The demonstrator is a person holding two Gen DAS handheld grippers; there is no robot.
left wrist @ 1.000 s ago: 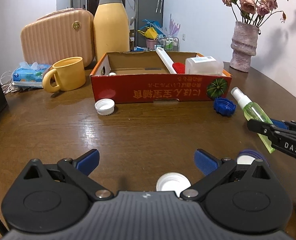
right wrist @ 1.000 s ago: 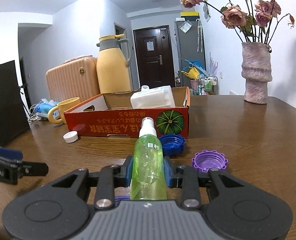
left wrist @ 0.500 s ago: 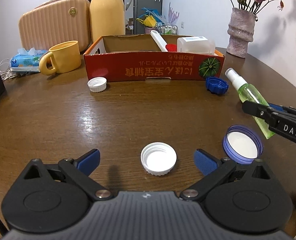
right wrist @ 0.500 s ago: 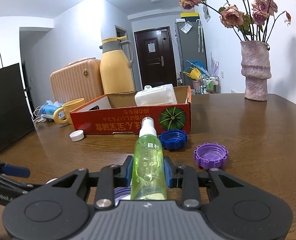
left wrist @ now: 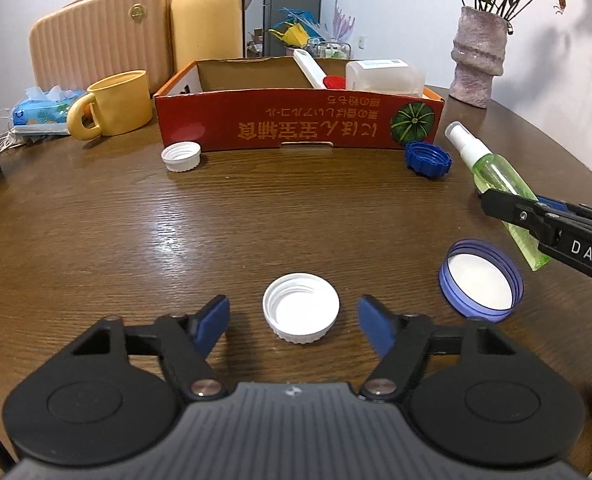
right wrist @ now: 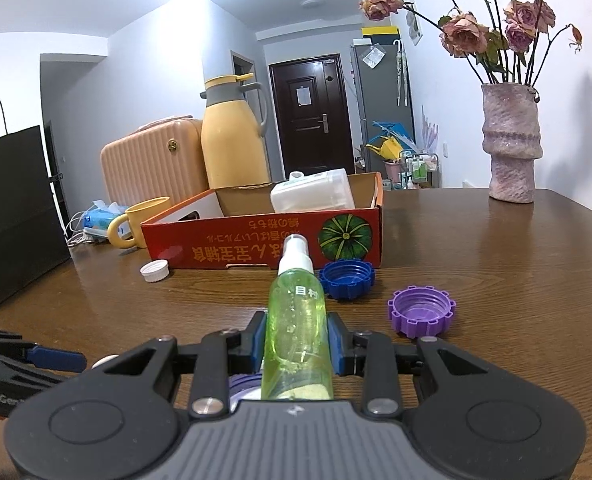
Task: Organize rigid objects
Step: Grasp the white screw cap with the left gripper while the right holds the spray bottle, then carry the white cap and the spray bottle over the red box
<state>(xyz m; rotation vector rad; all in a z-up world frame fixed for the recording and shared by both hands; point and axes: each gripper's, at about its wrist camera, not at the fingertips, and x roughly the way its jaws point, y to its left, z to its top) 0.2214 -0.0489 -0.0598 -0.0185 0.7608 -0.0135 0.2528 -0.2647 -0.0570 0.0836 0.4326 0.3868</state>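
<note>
My left gripper [left wrist: 294, 318] sits low in the frame, jaws closing around a white ribbed plastic cap [left wrist: 300, 308] that lies open side up on the brown wooden table [left wrist: 176, 220]; the blue pads [left wrist: 214, 317] stand either side of the cap with gaps showing, not yet pressing. Right of it lies a larger purple-blue lid with a white liner [left wrist: 480, 279]. My right gripper [right wrist: 297, 344] is clenched on a clear green spray bottle with a white nozzle [right wrist: 297, 320], nozzle pointing away toward the red cardboard tray printed with a pumpkin [right wrist: 256, 240] at mid frame. The tray holds a translucent white plastic container [right wrist: 313, 196]. Just in front of the tray's near wall rest a small white cap [left wrist: 181, 156] at left and a dark blue notched cap [left wrist: 427, 159] at right; a purple notched cap [right wrist: 421, 311] sits right of the blue one.
</note>
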